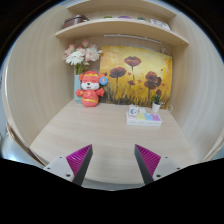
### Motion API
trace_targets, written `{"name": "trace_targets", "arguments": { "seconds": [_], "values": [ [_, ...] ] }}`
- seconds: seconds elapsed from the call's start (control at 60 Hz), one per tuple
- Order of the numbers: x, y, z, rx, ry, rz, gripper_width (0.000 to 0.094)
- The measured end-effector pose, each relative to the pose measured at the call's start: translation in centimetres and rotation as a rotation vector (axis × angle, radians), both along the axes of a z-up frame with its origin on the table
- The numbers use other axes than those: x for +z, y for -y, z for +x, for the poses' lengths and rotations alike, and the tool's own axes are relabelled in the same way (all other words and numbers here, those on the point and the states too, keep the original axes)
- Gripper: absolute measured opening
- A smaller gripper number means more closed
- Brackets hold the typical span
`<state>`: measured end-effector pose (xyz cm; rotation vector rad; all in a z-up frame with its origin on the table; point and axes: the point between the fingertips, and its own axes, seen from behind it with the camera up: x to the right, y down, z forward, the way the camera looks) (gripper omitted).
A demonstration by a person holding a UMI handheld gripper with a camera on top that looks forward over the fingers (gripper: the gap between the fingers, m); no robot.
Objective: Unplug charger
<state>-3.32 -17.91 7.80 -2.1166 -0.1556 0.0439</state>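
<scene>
My gripper is open, its two fingers with magenta pads spread wide above the front edge of a light wooden desk. Nothing stands between the fingers. No charger, plug or socket shows in this view.
At the back of the desk stand a red and white doll figure, a vase of white flowers, a yellow flower painting and a small white box with coloured items. A wooden shelf hangs above.
</scene>
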Motion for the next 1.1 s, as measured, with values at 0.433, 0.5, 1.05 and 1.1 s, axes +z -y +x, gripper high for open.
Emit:
{"name": "trace_targets", "arguments": {
  "seconds": [0.433,0.5,1.05,1.1],
  "values": [
    [-2.2,-23.5,6.4,-0.057,0.023,0.032,0.0839],
    [-2.9,-25.5,6.8,-0.063,0.03,0.035,0.0804],
    [-4.2,-27.0,6.8,-0.087,-0.122,-0.112,0.0191],
    [1.9,-28.8,9.5,-0.126,-0.125,0.046,0.0191]
  ]
}}
